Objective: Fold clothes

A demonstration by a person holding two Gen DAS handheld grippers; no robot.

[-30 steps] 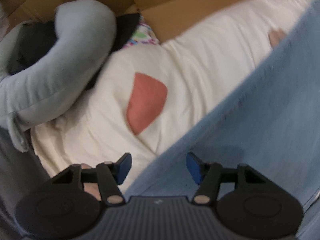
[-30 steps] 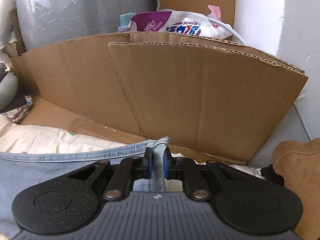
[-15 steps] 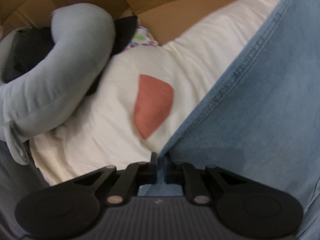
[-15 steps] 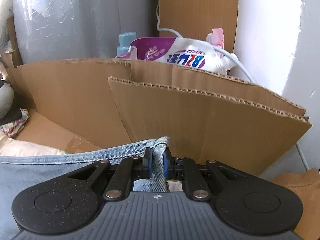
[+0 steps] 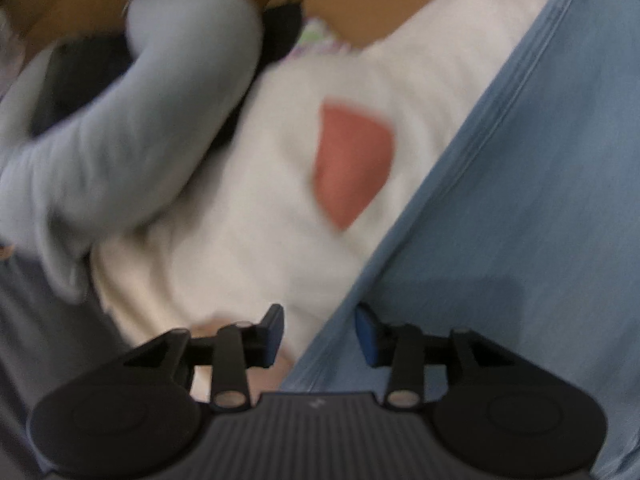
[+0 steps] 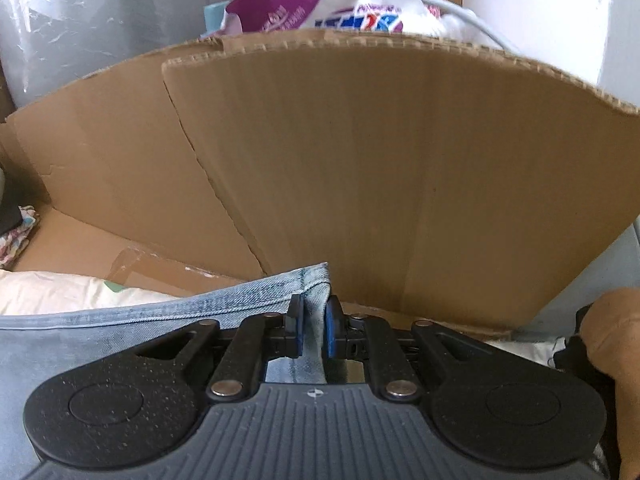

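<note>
In your left wrist view, the picture is blurred. Your left gripper [image 5: 319, 330] points down at the hemmed edge of the light blue denim garment [image 5: 520, 220], which fills the right side and runs on a slant from the top right down to the gripper. Its jaws are opening, and the blue pads stand apart on either side of that edge without pressing it. The denim is pale, fairly smooth, with a double line of stitching along the hem. It lies over a cream garment [image 5: 248, 220] with a reddish-orange patch [image 5: 352, 164]. To the left sits a bulky pale grey-blue roll of cloth [image 5: 132, 128] over something dark, with brown cardboard behind

In your right wrist view, your right gripper [image 6: 314, 330] has its jaws nearly together, pinched on a seamed corner of the denim garment [image 6: 140, 316]. The corner stands up above the pads, and the hem stretches away to the left, faded and stitched, above the cream garment [image 6: 60, 292]. Behind stands a cardboard wall [image 6: 360, 160] with a purple and white bag [image 6: 320, 12] above it. A brown cloth [image 6: 616, 328] shows at the right edge
</note>
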